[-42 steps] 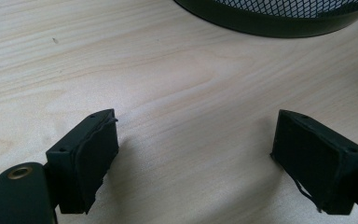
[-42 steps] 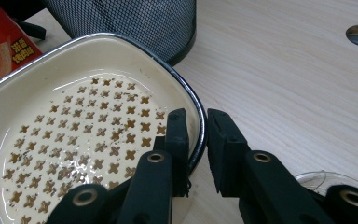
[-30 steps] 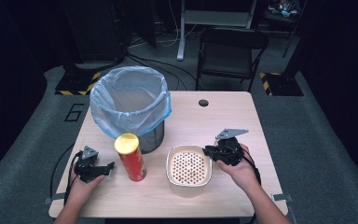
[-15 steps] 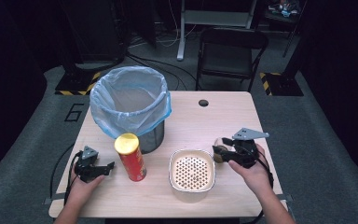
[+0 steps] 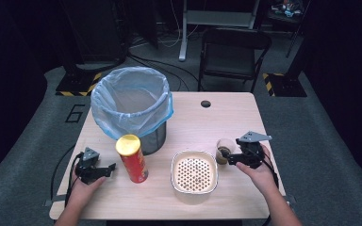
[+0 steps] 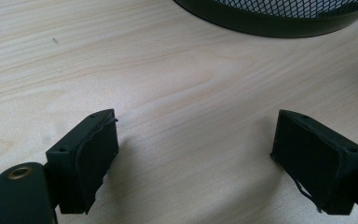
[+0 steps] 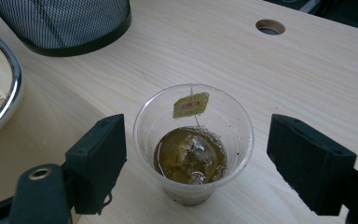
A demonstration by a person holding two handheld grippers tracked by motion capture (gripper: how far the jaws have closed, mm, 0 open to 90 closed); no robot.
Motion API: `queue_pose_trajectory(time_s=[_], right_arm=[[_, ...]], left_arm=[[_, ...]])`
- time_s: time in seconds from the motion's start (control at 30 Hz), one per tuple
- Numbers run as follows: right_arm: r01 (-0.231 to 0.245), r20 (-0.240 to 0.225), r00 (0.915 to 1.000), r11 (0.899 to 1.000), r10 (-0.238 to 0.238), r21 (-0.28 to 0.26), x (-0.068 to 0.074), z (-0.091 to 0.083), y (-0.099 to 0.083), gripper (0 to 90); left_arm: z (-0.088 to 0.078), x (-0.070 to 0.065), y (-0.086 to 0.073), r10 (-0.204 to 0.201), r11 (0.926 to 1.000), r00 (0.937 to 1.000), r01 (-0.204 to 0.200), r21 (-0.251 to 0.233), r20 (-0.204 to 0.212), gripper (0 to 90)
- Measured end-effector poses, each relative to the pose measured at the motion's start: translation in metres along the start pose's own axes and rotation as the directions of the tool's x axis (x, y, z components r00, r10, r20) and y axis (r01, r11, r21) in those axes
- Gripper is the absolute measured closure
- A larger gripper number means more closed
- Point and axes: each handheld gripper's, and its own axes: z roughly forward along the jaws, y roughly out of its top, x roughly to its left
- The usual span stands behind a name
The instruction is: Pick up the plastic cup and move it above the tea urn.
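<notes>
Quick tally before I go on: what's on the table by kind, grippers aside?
Bins: 1, the bag-lined mesh bin
Cans: 1, the red can with a yellow lid
Strainer bowls: 1, the strainer bowl
Cups: 1, the clear cup holding a tea bag in brown liquid
Total: 4

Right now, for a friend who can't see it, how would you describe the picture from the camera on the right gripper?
A clear plastic cup holding a wet tea bag in brownish liquid stands on a pale wooden table, between the open black jaws of the right gripper, which are not touching it. The tea bag's paper tag hangs inside the cup's far wall; behind are a black mesh bin and a metal-rimmed strainer.
</notes>
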Motion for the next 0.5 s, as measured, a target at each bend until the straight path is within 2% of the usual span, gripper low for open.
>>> queue_pose_trajectory(time_s=[0.2,0.33,0.5], right_arm=[[-0.007,-0.005,1.0,1.0,0.007,0.007,0.003,0.009,-0.004,14.3],[0.013,-0.001,0.9999,1.0,-0.013,0.028,0.003,0.022,-0.004,14.2],[-0.013,0.003,0.9999,0.999,0.013,0.039,0.003,0.034,-0.009,14.4]], left_arm=[[0.0,0.0,0.0,0.001,1.0,1.0,-0.001,0.001,0.0,13.9],[0.0,0.0,0.0,0.0,1.0,1.0,0.0,0.001,0.0,14.0],[0.0,0.0,0.0,0.0,1.0,1.0,0.0,0.001,0.0,14.0]])
